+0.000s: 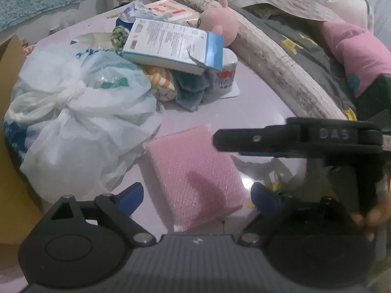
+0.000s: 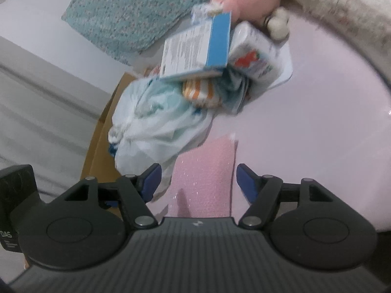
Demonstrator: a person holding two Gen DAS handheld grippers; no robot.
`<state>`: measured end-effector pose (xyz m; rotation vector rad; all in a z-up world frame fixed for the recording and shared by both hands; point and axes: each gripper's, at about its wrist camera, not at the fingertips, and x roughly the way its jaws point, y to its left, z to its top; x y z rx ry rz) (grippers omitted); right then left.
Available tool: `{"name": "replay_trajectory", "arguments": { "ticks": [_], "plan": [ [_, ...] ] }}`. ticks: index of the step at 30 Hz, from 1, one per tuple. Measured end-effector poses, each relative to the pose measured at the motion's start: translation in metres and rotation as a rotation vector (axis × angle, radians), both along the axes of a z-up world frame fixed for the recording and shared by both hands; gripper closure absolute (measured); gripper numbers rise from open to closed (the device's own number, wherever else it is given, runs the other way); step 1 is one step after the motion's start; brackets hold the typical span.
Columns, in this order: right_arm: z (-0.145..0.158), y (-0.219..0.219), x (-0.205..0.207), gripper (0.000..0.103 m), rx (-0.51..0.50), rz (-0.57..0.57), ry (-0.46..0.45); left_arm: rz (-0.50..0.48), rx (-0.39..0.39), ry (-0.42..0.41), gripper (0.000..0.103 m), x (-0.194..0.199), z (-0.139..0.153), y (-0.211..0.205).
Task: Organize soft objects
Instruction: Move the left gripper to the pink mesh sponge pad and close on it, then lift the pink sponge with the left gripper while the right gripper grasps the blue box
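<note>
A pink bubble-wrap pad point(image 1: 195, 171) lies flat on the pale pink table point(image 1: 256, 107). My left gripper point(image 1: 198, 199) hovers over the pad's near end, open wide, its blue fingertips point(image 1: 132, 199) standing clear of the pad's edges. In the right wrist view the same pad point(image 2: 205, 175) lies under my right gripper point(image 2: 199, 180), which is also open with nothing pressed between its pads. The right gripper's black body point(image 1: 317, 139) crosses the left wrist view just to the right of the pad.
A knotted white plastic bag point(image 1: 73, 112) sits left of the pad. Behind it lie a blue-and-white carton point(image 1: 171, 44), striped and teal cloths point(image 1: 190, 90) and a tissue pack point(image 1: 224, 78). A pink plush toy point(image 1: 220, 24), cream bolster point(image 1: 268, 56) and pink garment point(image 1: 361, 53) lie along the back and right. A cardboard box point(image 1: 9, 97) stands at the left.
</note>
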<state>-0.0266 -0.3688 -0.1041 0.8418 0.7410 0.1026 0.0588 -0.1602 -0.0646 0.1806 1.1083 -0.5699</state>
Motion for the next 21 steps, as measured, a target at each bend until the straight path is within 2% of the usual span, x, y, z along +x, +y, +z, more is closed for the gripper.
{"name": "replay_trajectory", "arguments": {
  "ticks": [4, 8, 11, 14, 17, 21],
  "plan": [
    [0.018, -0.013, -0.005, 0.03, -0.089, -0.044, -0.033, -0.01, 0.006, 0.003, 0.001, 0.012, -0.003, -0.02],
    [0.048, -0.014, 0.01, 0.02, -0.26, -0.006, -0.08, -0.036, 0.066, -0.008, 0.001, 0.019, -0.013, -0.041],
    [0.074, -0.006, 0.036, 0.012, -0.413, 0.083, -0.152, -0.019, 0.105, -0.017, 0.001, 0.021, -0.021, -0.045],
    [0.09, -0.006, 0.067, 0.006, -0.493, 0.175, -0.213, -0.001, 0.128, -0.009, 0.001, 0.025, -0.028, -0.044],
    [0.097, 0.003, 0.1, 0.006, -0.603, 0.272, -0.218, 0.026, 0.105, 0.034, 0.006, 0.03, -0.034, -0.035],
    [0.093, 0.029, 0.13, 0.006, -0.842, 0.434, -0.244, 0.051, 0.079, 0.052, 0.012, 0.032, -0.038, -0.024]
  ]
}}
